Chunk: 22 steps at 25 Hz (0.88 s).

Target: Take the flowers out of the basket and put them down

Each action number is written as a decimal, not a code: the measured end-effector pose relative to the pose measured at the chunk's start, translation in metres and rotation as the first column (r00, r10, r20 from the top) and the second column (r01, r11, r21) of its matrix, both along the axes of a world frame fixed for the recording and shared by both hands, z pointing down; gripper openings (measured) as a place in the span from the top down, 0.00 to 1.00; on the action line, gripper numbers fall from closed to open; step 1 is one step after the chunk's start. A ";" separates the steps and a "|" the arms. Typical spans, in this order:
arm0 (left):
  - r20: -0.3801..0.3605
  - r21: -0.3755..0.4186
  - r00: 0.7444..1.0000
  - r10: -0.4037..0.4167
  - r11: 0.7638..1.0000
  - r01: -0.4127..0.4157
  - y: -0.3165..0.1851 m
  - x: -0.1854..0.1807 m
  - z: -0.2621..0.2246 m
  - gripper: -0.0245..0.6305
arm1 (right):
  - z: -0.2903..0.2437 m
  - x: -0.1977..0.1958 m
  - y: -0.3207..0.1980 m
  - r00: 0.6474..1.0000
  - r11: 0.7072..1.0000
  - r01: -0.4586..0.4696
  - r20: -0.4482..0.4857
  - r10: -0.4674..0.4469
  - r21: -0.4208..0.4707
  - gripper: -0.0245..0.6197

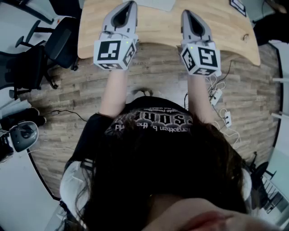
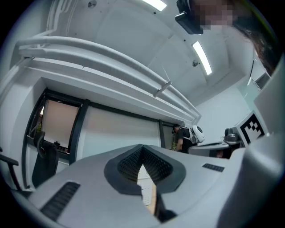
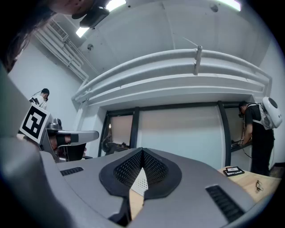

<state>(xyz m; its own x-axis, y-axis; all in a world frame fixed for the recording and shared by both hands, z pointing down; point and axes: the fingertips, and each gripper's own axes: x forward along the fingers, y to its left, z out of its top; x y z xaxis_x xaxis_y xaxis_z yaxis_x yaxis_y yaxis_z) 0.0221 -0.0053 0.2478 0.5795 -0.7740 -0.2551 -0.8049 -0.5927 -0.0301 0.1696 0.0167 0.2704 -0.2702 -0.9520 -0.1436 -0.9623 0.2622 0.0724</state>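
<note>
While holding left gripper (image 1: 130,4) and right gripper (image 1: 186,13) clenched empty over the near edge of the table (image 1: 158,28), cannot find flowers or basket in any view; risks reaching far blind, toppling them.

The only writing we find is pale print on the black shirt (image 1: 149,118) in the head view. There is a row of large block letters that we cannot read whole, and near it a smaller line where we make out "forgotten" (the rest is too small and curved to tell). The marker cubes on the left gripper (image 1: 131,3) and right gripper (image 1: 186,13) bear black-and-white square patterns, not letters.
</note>
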 end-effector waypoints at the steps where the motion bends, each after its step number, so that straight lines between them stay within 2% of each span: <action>1: 0.003 -0.002 1.000 0.001 1.000 -0.001 -0.001 -0.001 0.001 0.96 | 0.001 -0.001 -0.001 1.000 1.000 -0.001 0.002 0.001 -0.002 0.92; 9: 0.020 -0.013 1.000 0.012 1.000 -0.011 -0.015 -0.011 0.009 0.96 | 0.009 -0.009 -0.016 1.000 0.999 -0.010 -0.007 0.010 -0.034 0.92; 14: 0.022 -0.024 1.000 0.017 1.000 -0.017 -0.027 -0.023 0.016 0.96 | 0.013 -0.016 -0.027 0.999 0.999 0.024 0.035 -0.023 -0.034 0.92; 22: 0.034 -0.024 0.999 0.025 0.999 -0.025 -0.048 -0.043 0.017 0.96 | 0.021 -0.031 -0.049 0.999 0.998 0.027 0.038 -0.025 -0.056 0.92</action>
